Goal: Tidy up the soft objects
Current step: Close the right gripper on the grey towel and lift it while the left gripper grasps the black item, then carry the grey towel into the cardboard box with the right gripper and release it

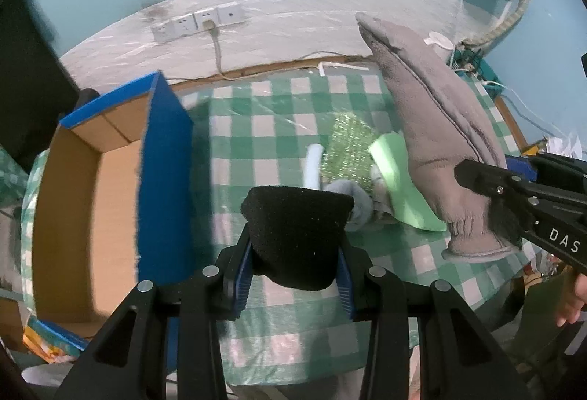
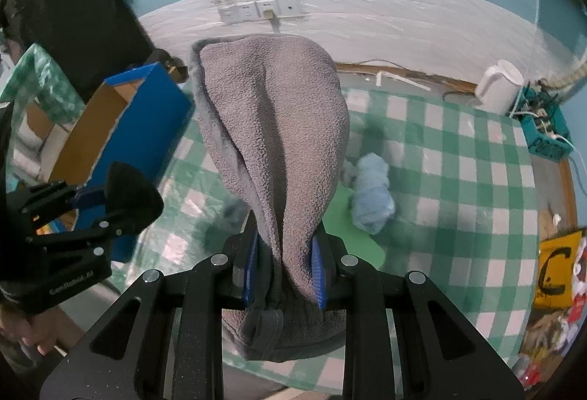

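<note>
Left gripper (image 1: 293, 275) tilted steeply down, blue pads (image 1: 242, 284) clamped on black foam piece (image 1: 295, 235), jaws partly apart around it. Right gripper (image 2: 284, 271) also angled down, blue pads (image 2: 318, 275) pinching grey glove (image 2: 275, 143) near cuff, jaws narrow. Both grippers side by side, apart, each visible in other's view. Bare hand (image 2: 25, 334) grips left gripper handle; fingers (image 1: 576, 301) show at right gripper handle.

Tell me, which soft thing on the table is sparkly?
The green scrub pad, lying beside the plain light-green sponge. It alone glitters; the pale blue cloth nearby looks dull.
</note>
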A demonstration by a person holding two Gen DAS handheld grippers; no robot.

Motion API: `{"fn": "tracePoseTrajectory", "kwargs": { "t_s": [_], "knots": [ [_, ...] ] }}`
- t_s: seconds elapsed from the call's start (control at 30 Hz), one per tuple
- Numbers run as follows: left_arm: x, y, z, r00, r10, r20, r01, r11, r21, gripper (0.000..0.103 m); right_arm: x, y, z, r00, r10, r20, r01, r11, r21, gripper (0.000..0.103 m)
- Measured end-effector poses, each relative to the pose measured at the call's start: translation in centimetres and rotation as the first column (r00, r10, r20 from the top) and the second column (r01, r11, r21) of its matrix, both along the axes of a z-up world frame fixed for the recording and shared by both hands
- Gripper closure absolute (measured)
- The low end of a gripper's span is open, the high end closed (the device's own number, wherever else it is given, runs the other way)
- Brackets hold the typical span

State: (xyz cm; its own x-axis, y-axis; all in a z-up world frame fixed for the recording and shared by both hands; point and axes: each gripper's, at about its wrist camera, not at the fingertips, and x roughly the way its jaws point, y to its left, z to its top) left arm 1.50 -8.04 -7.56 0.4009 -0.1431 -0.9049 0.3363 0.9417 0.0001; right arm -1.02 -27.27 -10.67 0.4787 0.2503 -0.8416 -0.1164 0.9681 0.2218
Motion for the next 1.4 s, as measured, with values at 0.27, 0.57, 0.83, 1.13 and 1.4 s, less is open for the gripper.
{"fn": "tracePoseTrajectory", "kwargs": {
  "t_s": [0.27,0.57,0.83,1.13,1.4],
  "knots": [
    [0.0,2.8,1.3,0.998,0.048,0.029,-0.047,0.999,-0.011,0.063,1.1,3.5,1.2,0.998,0.063,0.02,-0.063,0.998,0.013,0.08],
    [0.2,6.6,2.6,0.992,0.11,0.065,-0.109,0.994,-0.021,0.063,2.5,8.4,3.1,0.988,0.145,0.052,-0.146,0.989,0.03,0.08],
    [0.0,10.0,2.7,0.983,0.164,0.082,-0.163,0.986,-0.024,0.063,3.6,12.5,4.2,0.976,0.21,0.066,-0.212,0.977,0.032,0.08],
    [0.3,14.1,3.2,0.967,0.237,0.093,-0.234,0.971,-0.041,0.063,5.0,17.2,5.0,0.96,0.27,0.068,-0.273,0.962,0.028,0.08],
    [0.5,17.9,2.7,0.949,0.305,0.087,-0.301,0.952,-0.054,0.063,6.5,22.1,5.5,0.944,0.326,0.057,-0.328,0.944,0.035,0.08]
  ]
}}
